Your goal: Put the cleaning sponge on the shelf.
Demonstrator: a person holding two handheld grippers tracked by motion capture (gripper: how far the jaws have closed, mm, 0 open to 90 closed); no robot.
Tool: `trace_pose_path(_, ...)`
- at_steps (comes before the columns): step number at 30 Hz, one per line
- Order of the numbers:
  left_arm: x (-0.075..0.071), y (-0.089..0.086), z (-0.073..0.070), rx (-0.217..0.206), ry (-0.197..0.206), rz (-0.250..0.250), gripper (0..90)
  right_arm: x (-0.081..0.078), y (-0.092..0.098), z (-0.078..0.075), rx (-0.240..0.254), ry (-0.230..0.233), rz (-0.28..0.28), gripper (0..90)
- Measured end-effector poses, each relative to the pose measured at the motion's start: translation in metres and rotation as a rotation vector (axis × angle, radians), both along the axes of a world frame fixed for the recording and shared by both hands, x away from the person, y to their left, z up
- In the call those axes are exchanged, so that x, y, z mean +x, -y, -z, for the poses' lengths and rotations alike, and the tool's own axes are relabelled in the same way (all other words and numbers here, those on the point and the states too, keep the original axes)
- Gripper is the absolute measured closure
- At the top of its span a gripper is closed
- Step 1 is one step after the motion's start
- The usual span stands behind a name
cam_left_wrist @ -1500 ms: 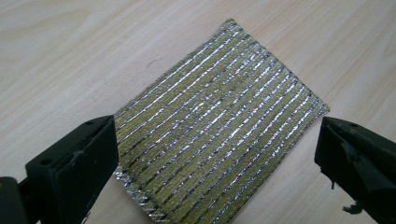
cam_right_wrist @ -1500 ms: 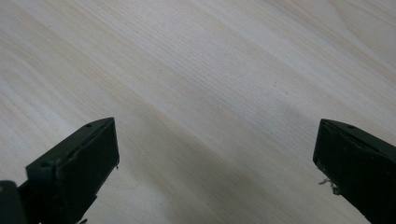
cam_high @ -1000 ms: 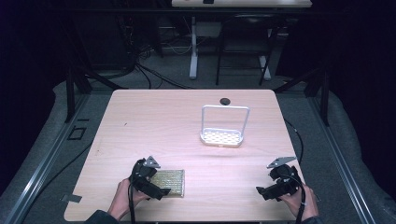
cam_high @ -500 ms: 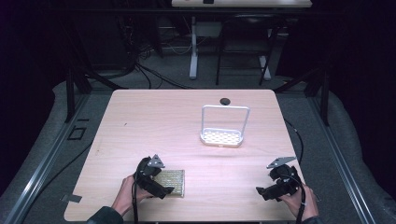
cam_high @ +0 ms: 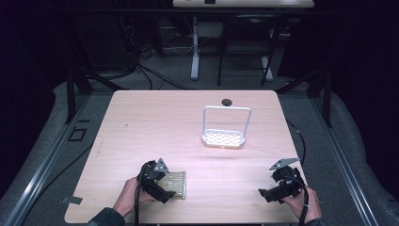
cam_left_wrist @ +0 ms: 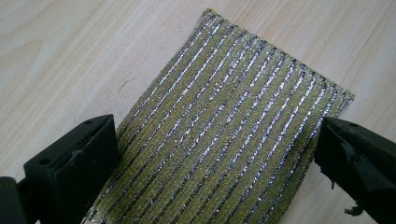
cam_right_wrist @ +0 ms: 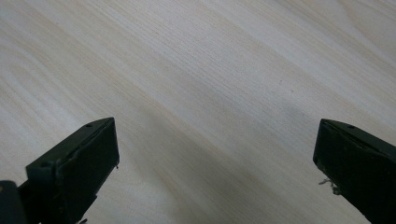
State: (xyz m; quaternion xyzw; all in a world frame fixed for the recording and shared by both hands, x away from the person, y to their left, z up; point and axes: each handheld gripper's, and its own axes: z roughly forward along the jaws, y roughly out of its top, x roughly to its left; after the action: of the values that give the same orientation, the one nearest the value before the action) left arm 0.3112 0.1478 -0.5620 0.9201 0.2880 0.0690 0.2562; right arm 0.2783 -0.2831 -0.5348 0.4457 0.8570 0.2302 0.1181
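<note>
Clearly the scouring pad (cam_left_wrist: 229, 126), a soft, light, ridged weave, lies flat on the table (cam_high: 155, 127), well nearer the person than the white rack (cam_high: 225, 137). The left gripper (cam_left_wrist: 215, 158) gapes wide astride it, holding nothing, so pinching across its long edges looks best; the right gripper (cam_right_wrist: 217, 163) also stands wide open and empty.

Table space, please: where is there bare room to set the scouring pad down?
Bare wood spans the table's left half beyond the scouring pad, and lies between the white rack and the right gripper. The left gripper crowds the near-left corner.

Dim room — lit tabletop (cam_high: 155, 122), soft focus
</note>
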Motion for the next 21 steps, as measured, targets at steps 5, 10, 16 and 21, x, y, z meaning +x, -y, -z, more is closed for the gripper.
trace_pose_path(5, -0.0011, 0.0019, 0.0014, 0.023, 0.005, 0.004, 0.7, 0.0002, 0.0, 0.0014, 0.001, -0.008, 0.006, 0.0)
trace_pose_path(10, -0.0027, 0.0032, 0.0021, 0.042, 0.026, -0.003, 5.6, 0.0, -0.0002, 0.0011, 0.008, -0.009, 0.003, 0.0)
trace_pose_path(16, -0.0041, 0.003, 0.0021, 0.055, 0.051, -0.01, 12.2, -0.0014, 0.0014, -0.0008, 0.015, -0.012, 0.009, 0.0)
trace_pose_path(21, -0.0036, 0.001, 0.0019, 0.041, 0.048, -0.019, 17.4, -0.0015, 0.0005, -0.0003, 0.008, -0.016, 0.006, 0.0)
